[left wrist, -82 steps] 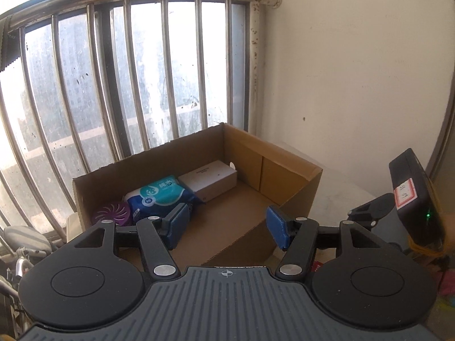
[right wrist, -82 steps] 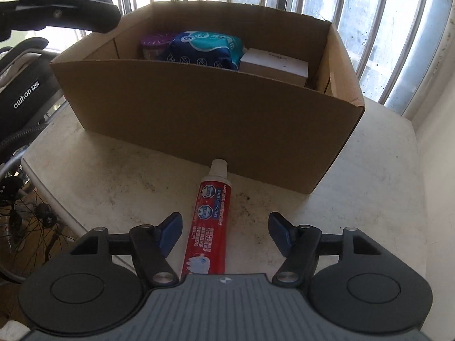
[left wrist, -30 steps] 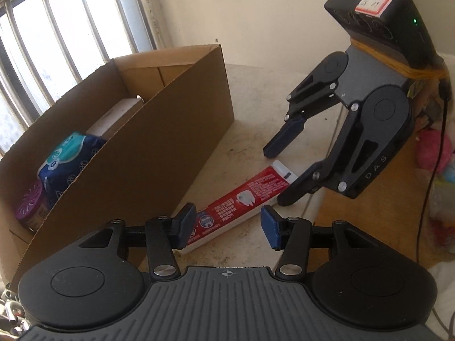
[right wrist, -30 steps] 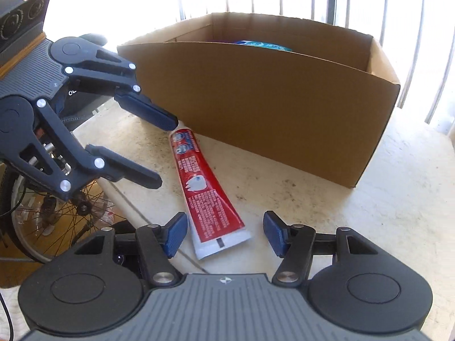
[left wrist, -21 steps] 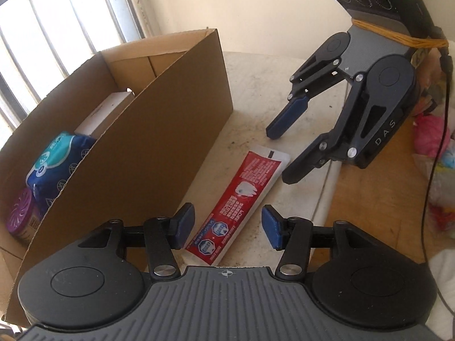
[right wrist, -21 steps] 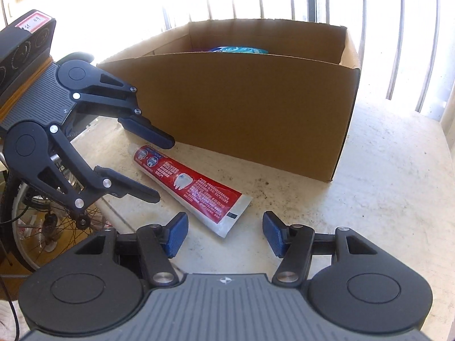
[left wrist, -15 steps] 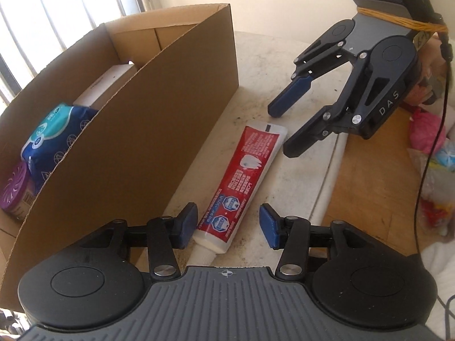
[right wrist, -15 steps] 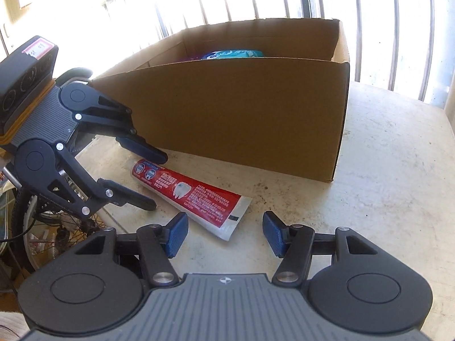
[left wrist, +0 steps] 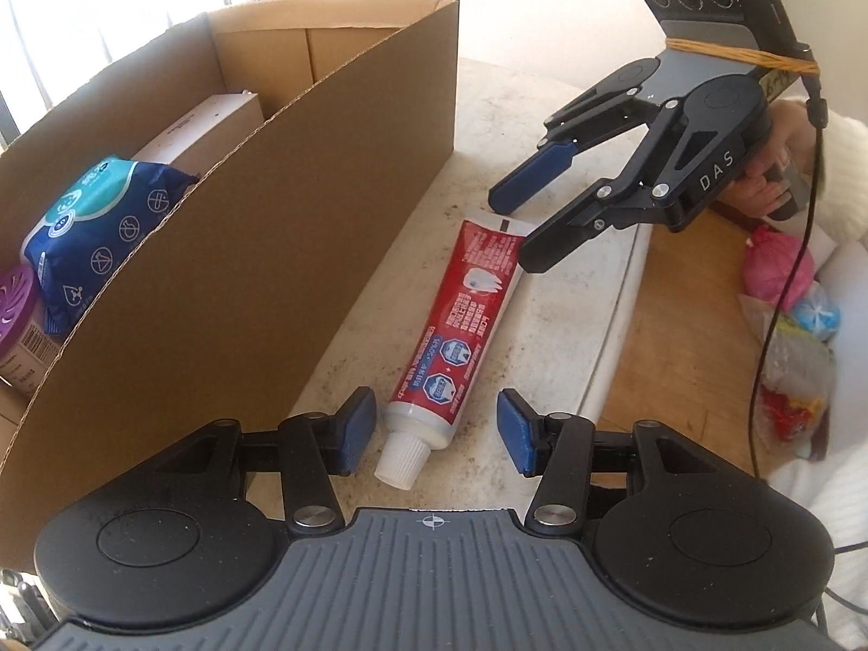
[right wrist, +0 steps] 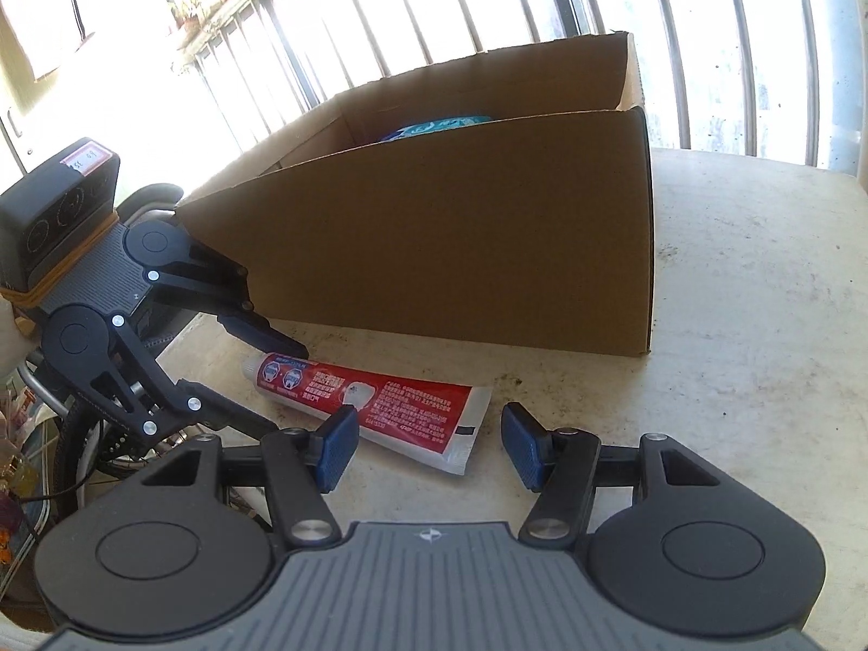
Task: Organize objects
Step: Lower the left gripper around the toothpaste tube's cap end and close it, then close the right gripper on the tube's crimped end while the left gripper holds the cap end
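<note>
A red and white toothpaste tube (left wrist: 461, 325) lies flat on the pale table (left wrist: 553, 336), alongside an open cardboard box (left wrist: 271, 217). My left gripper (left wrist: 434, 428) straddles the tube's white cap end. Its jaws are opening and the pads stand clear of the tube. My right gripper (left wrist: 518, 230) hovers at the crimped end. In the right wrist view the tube (right wrist: 380, 390) has its crimped end between the right gripper (right wrist: 428, 434) fingers, which are open and apart from it. The left gripper (right wrist: 279, 385) faces it from the cap end.
The box (right wrist: 461, 249) holds a blue wipes pack (left wrist: 103, 211), a white carton (left wrist: 206, 119) and a purple tub (left wrist: 16, 298). The table edge (left wrist: 618, 325) runs close to the tube, with plastic bags (left wrist: 786, 336) beyond. A hand in a white sleeve (left wrist: 759, 184) holds the right gripper. Window bars (right wrist: 651, 27) stand behind.
Both grippers have swung round and closed in on the tube's two ends, the left lining up over the cap, the right at the crimp. The tube stays flat on the table.
</note>
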The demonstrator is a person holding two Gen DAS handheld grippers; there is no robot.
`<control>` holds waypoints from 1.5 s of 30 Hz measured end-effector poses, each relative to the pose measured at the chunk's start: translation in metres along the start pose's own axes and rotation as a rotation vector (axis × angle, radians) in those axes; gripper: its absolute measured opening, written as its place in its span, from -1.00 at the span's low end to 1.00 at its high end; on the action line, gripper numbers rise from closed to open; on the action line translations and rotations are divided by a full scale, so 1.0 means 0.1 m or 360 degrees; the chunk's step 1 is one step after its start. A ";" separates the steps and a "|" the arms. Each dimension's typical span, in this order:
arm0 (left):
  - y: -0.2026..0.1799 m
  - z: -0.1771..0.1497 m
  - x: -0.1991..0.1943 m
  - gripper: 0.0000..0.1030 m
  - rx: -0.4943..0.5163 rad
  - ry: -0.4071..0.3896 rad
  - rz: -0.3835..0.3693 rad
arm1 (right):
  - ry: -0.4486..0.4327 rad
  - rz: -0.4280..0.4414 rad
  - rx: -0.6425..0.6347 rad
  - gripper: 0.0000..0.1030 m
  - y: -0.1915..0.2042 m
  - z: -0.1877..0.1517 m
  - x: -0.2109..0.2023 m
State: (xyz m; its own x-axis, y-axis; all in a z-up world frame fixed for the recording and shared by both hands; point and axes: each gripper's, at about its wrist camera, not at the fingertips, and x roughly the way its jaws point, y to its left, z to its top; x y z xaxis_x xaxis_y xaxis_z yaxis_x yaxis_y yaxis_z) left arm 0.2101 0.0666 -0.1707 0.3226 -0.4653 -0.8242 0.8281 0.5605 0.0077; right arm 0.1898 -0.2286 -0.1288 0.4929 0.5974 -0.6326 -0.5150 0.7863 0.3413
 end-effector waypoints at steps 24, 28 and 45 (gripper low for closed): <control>-0.47 -0.05 -0.01 -0.53 0.0308 -0.0148 0.0250 | -0.0036 0.0209 0.0399 0.20 -0.19 0.01 0.01; -0.69 -0.15 0.01 -0.54 0.0545 -0.0201 0.0412 | -0.0027 0.0259 0.0522 0.20 -0.27 0.04 0.05; -0.67 -0.50 0.00 -0.55 0.0889 -0.0473 0.0469 | -0.0015 0.0429 0.0579 0.21 -0.52 0.10 0.13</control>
State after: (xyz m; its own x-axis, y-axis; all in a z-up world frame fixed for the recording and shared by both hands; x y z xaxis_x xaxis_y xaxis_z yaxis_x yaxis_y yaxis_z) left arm 0.1312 0.0633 -0.1992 0.6159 -0.5602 -0.5540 0.7728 0.2927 0.5631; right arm 0.2302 -0.2601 -0.1477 0.3825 0.7884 -0.4818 -0.3464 0.6058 0.7162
